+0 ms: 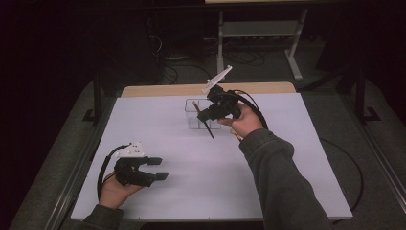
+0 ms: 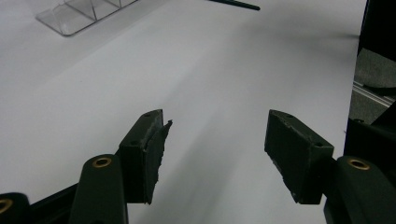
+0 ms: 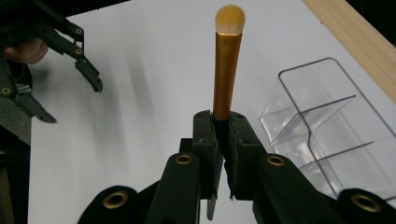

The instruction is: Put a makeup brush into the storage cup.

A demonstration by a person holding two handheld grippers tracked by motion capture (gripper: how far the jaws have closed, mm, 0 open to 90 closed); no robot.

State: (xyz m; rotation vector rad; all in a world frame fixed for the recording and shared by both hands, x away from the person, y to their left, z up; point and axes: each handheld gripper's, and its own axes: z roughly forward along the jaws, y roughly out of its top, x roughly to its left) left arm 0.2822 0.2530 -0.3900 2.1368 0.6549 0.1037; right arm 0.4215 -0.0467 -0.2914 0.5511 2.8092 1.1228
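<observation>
A makeup brush (image 3: 227,70) with a gold ferrule, pale bristles and a thin black handle (image 1: 209,128) is clamped in my right gripper (image 3: 224,135). That gripper (image 1: 207,115) hangs above the table's far middle, shut on the brush, just beside a clear plastic organizer (image 1: 197,120). In the right gripper view the bristles point away from me and the organizer (image 3: 327,135) with its dividers lies to the right. Near the front left edge, my left gripper (image 1: 159,168) rests low over the white tabletop, open with nothing between its pads (image 2: 149,154). The left gripper (image 2: 215,140) faces the organizer (image 2: 79,14).
The white tabletop (image 1: 191,191) has a wooden strip (image 1: 191,89) along its far edge. A grey metal stand (image 1: 258,33) and cables sit on the floor beyond. Aluminium rails (image 1: 76,177) run along the table's sides.
</observation>
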